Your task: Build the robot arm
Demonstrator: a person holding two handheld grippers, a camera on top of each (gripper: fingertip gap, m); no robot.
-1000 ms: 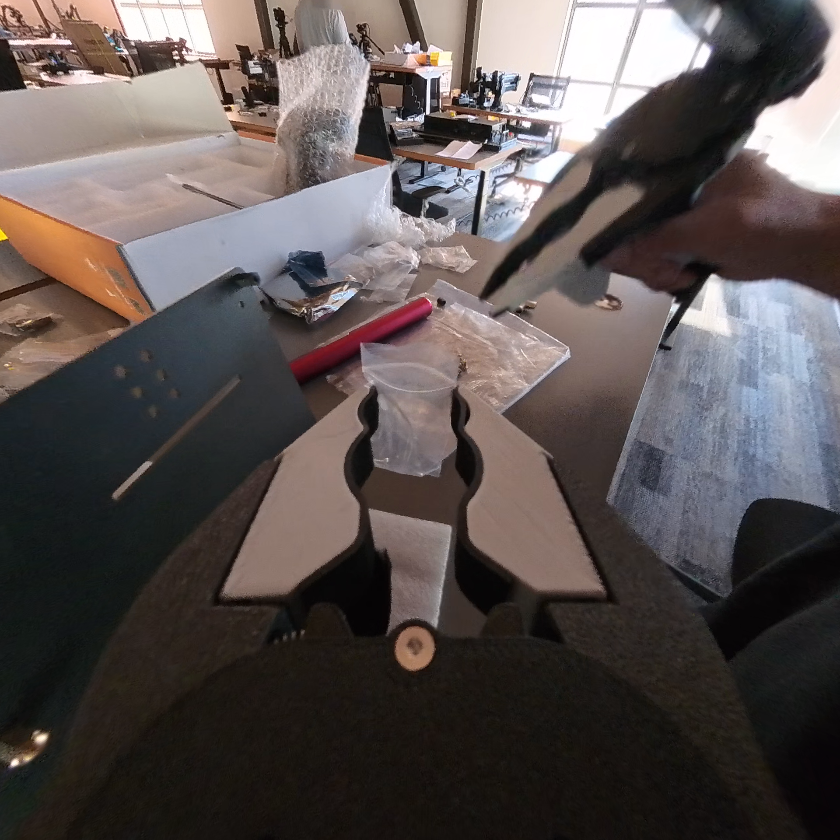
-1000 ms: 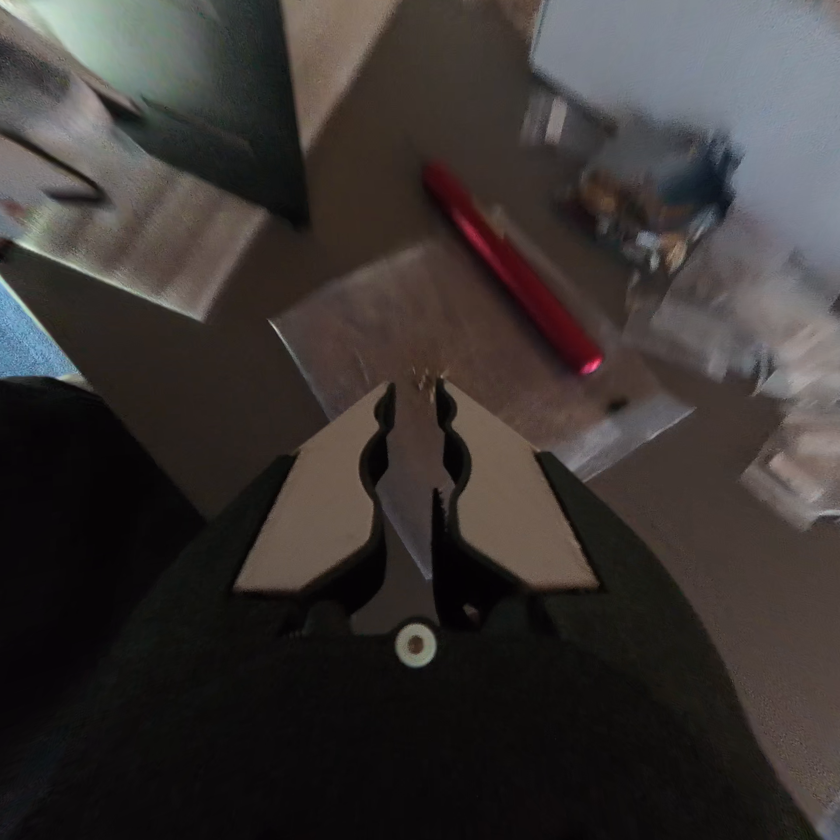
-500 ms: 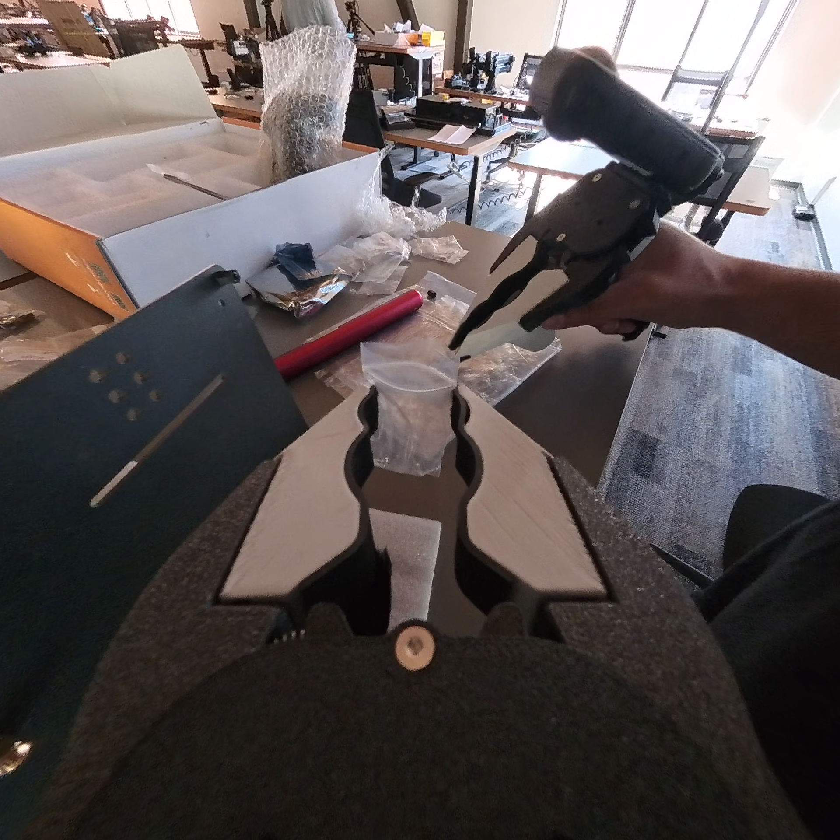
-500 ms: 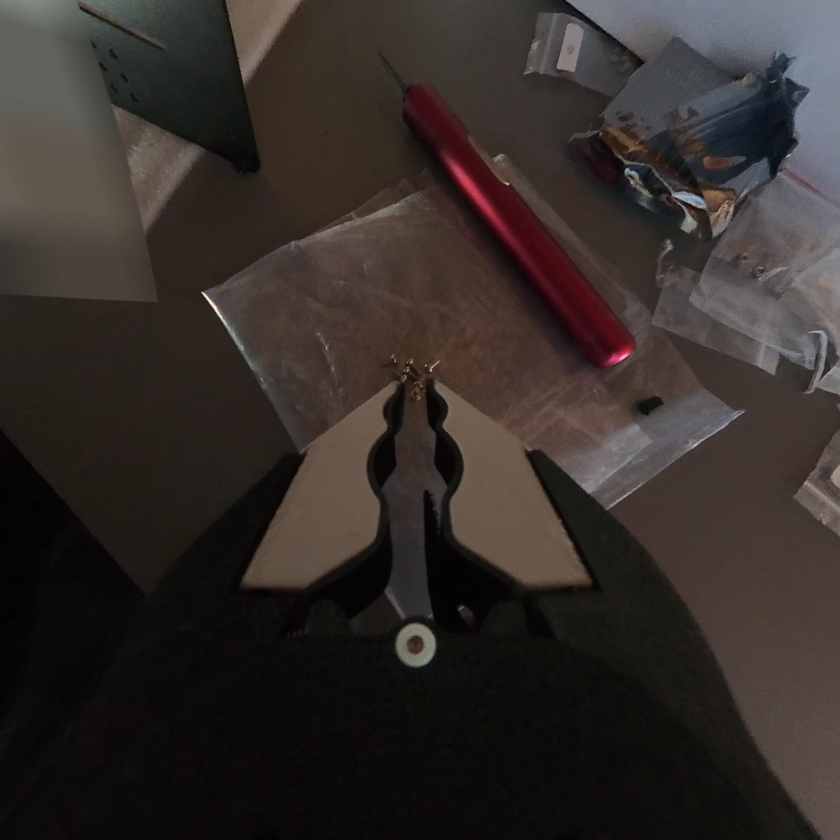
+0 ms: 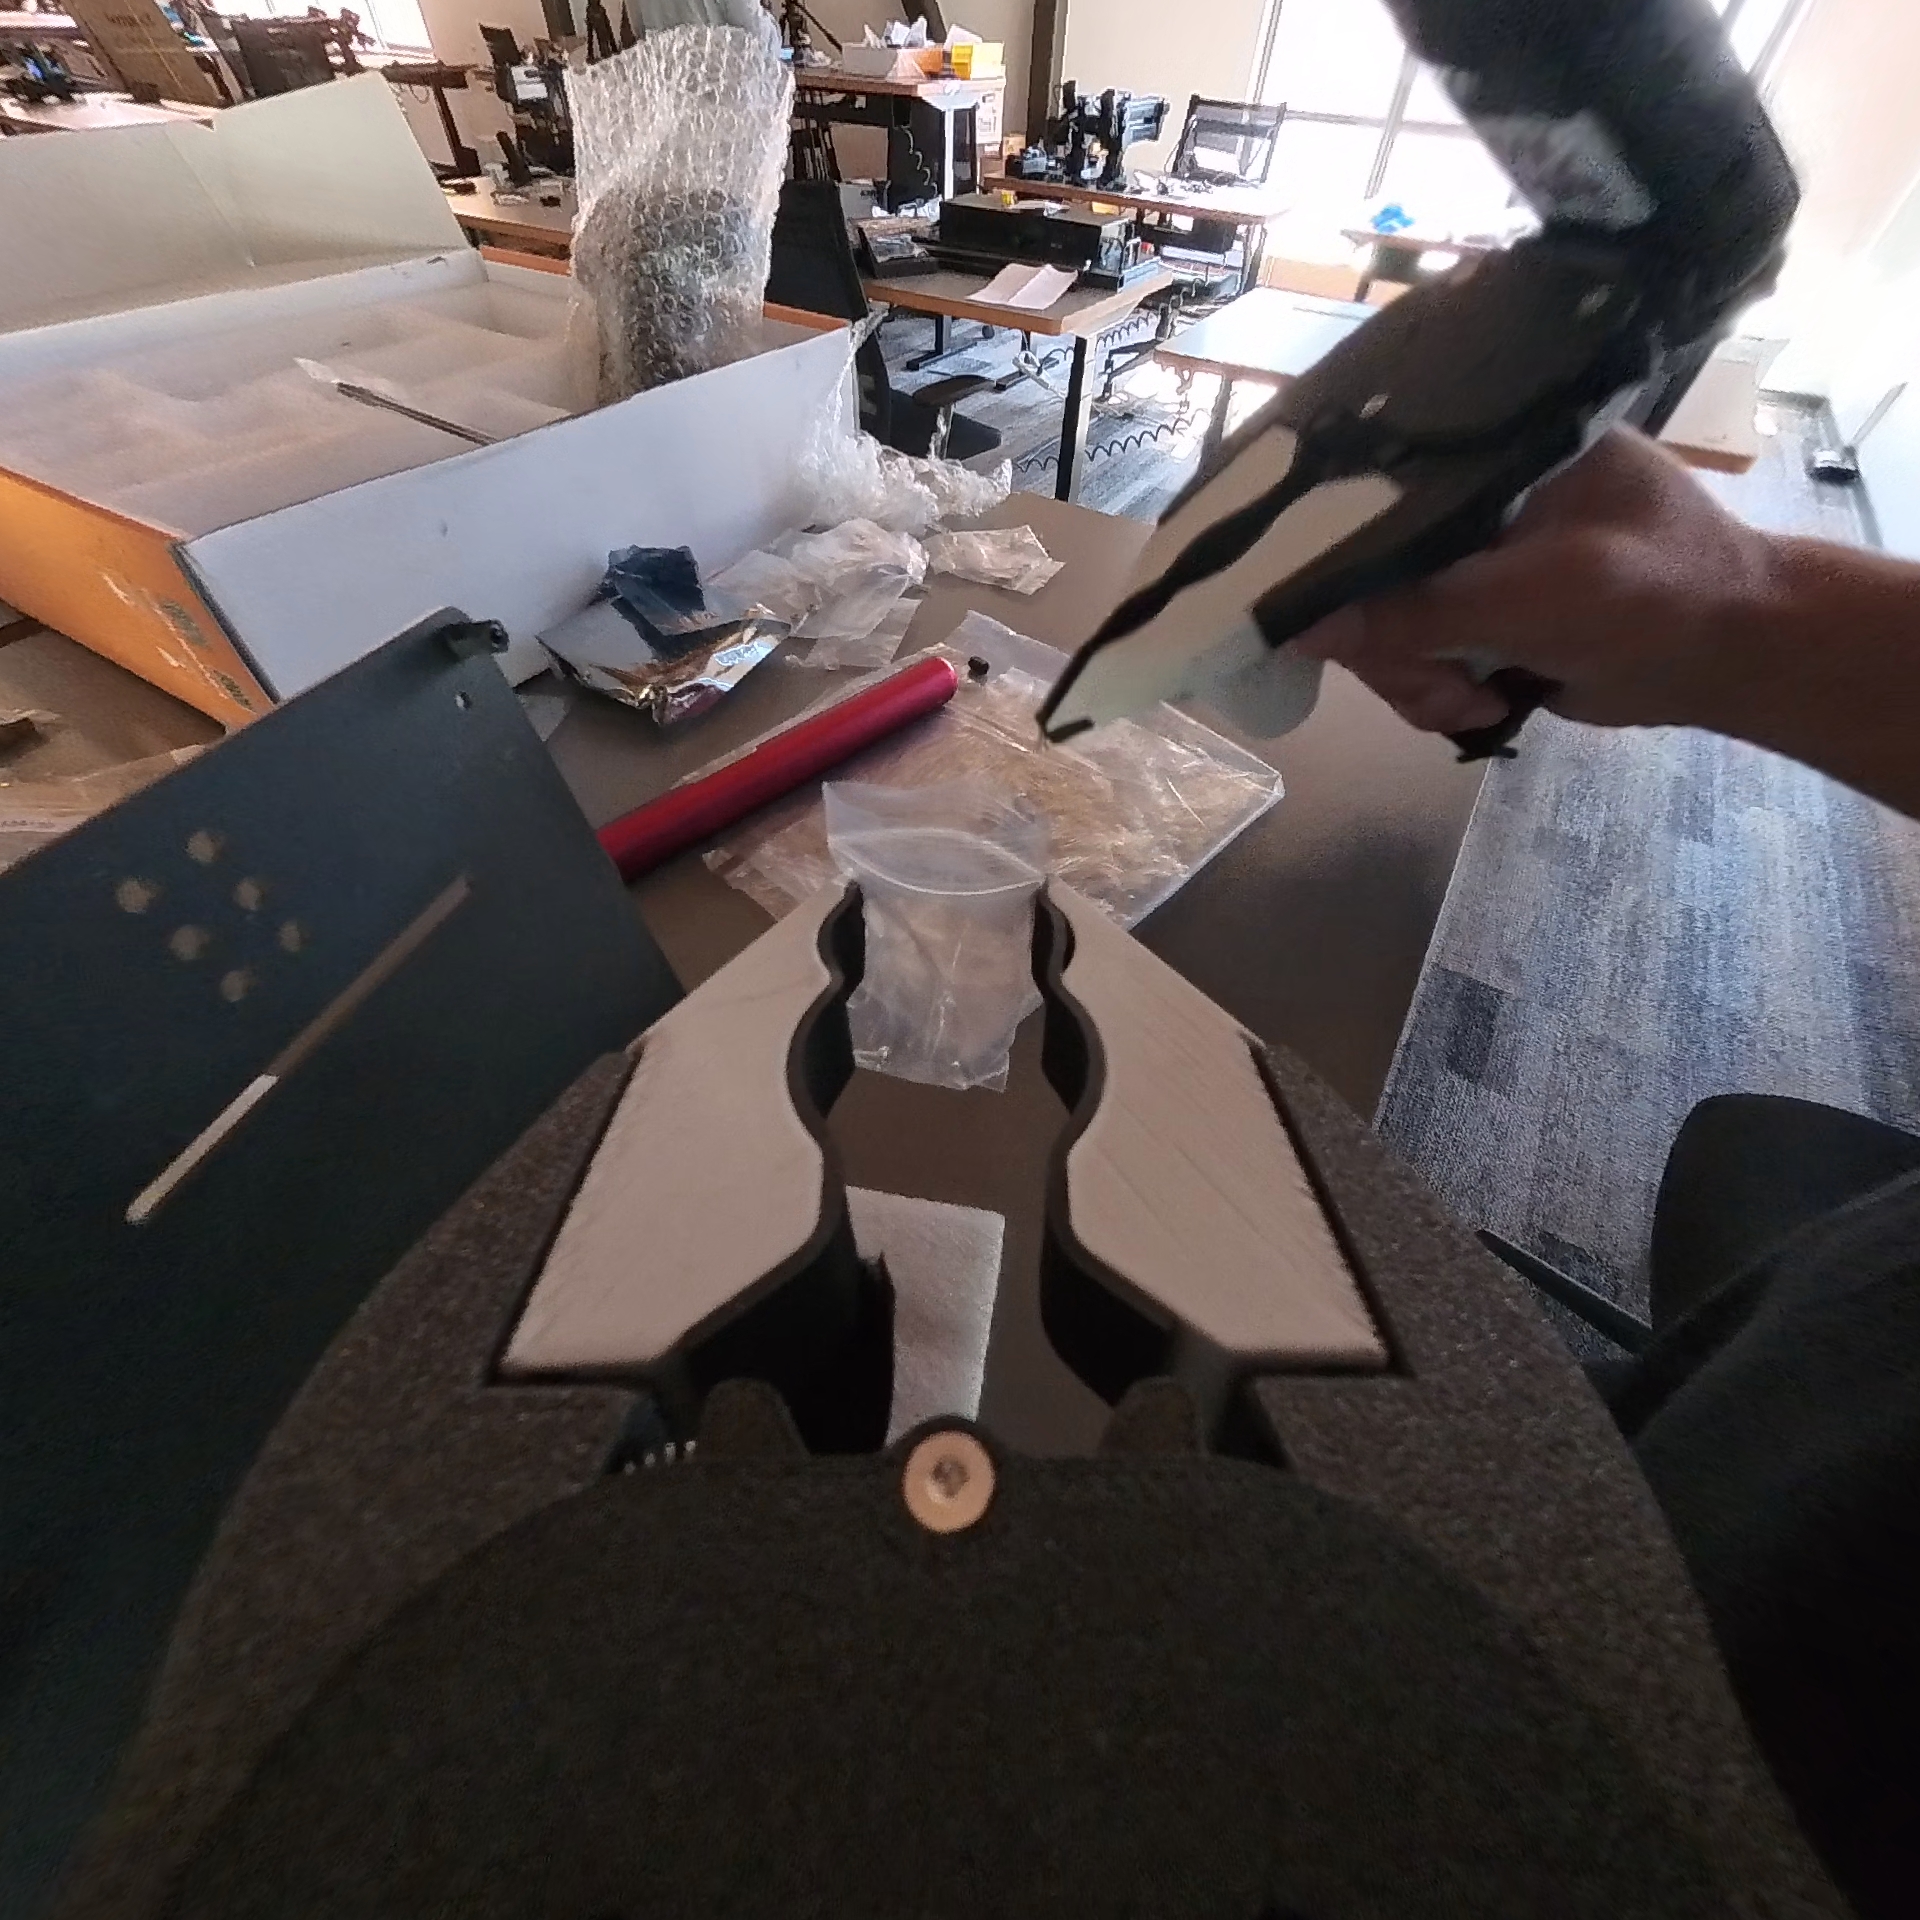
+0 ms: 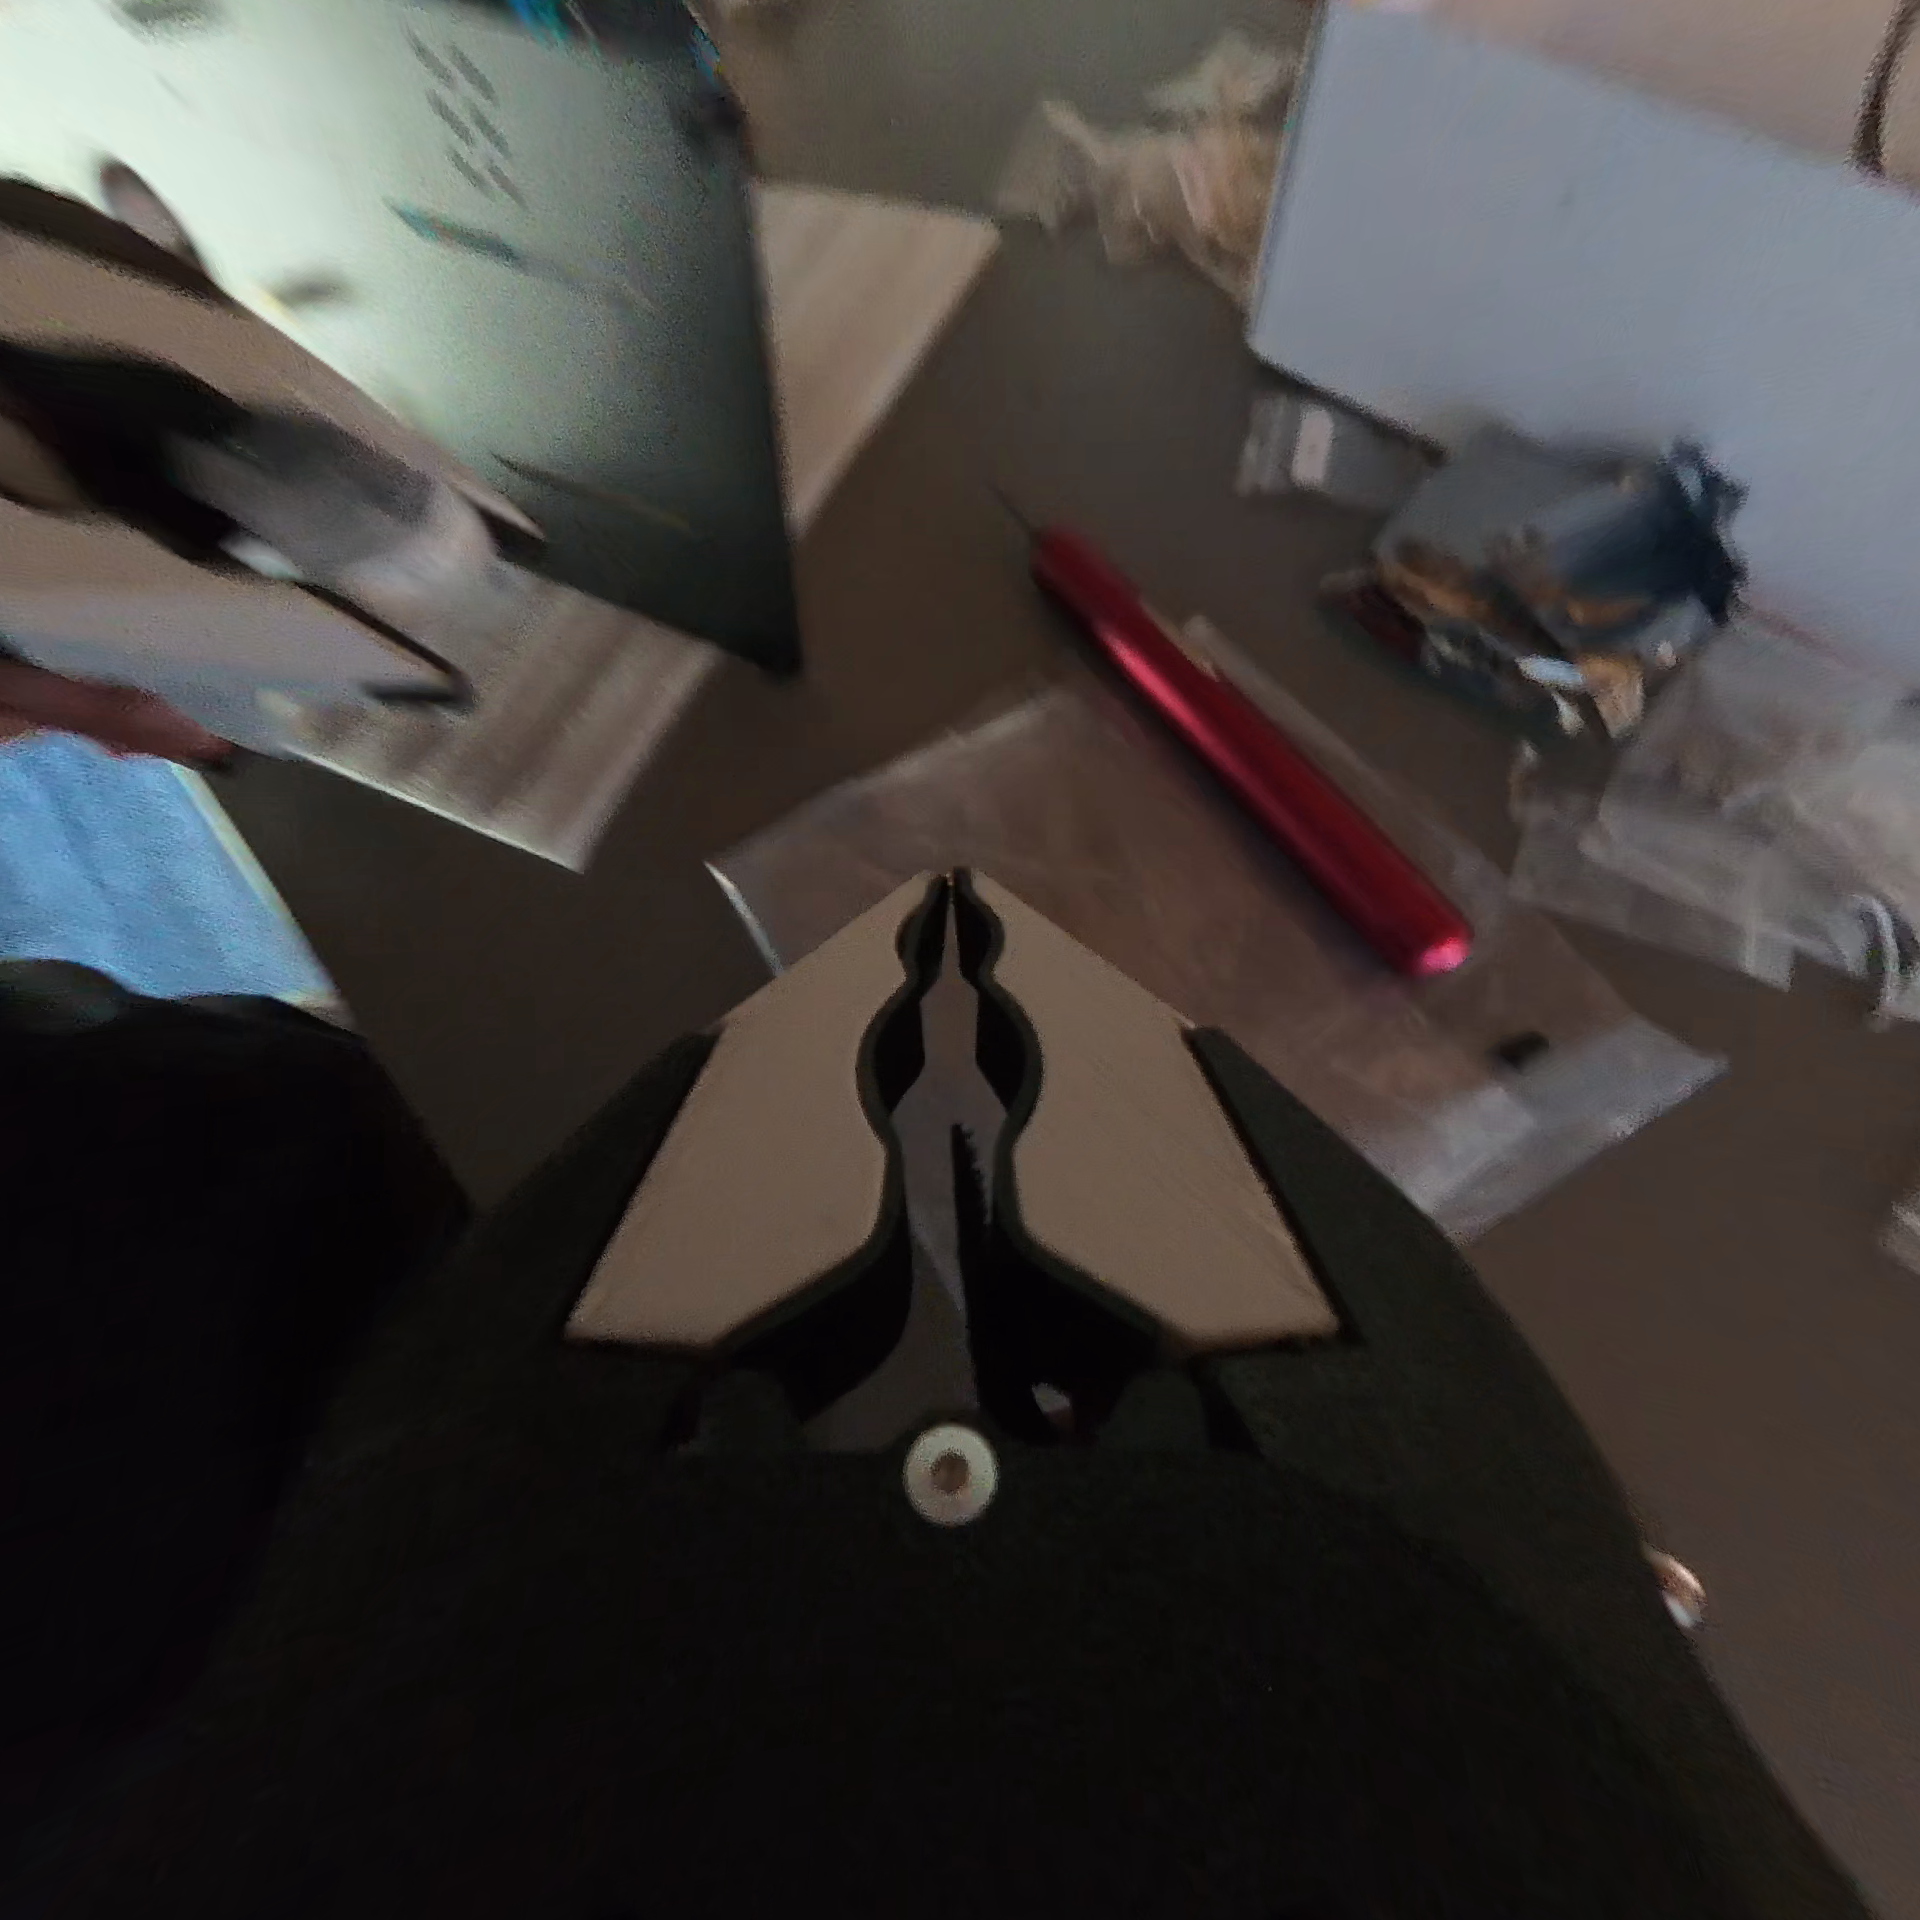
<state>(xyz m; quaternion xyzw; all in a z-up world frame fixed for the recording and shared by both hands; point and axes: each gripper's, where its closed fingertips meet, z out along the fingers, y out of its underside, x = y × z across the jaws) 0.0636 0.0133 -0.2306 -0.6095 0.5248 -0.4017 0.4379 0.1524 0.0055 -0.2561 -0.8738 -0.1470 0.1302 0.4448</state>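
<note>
My left gripper [image 5: 945, 909] is shut on a small clear zip bag [image 5: 935, 997] and holds it upright, mouth up, above the dark table [image 5: 1299, 935]. My right gripper [image 6: 953, 881] is shut, with a tiny bright speck like a small screw between its tips; the view is blurred. In the left wrist view the right gripper [image 5: 1051, 720] hangs just above a large clear plastic bag [image 5: 1143, 790], right of and beyond the small bag's mouth. A red pen-shaped screwdriver [image 5: 790, 748] lies beside the large bag and also shows in the right wrist view [image 6: 1257, 758].
A black perforated metal plate [image 5: 260, 987] stands close on the left. Behind are a white open box [image 5: 468, 520], a bubble-wrapped item [image 5: 675, 187], a torn foil pouch [image 5: 675, 665] and several small clear bags [image 5: 862, 592]. The table edge and a dark chair [image 5: 1787, 1195] are right. My hands' fingertips stand some 10 cm from each other. My right tips are about 20 cm from the black perforated metal plate [image 5: 260, 987], my left tips only 9 cm.
My right gripper came down onto the small screws on the large bag, closed its tips and has lifted and tilted away. My left gripper has kept the small bag nearly still.
</note>
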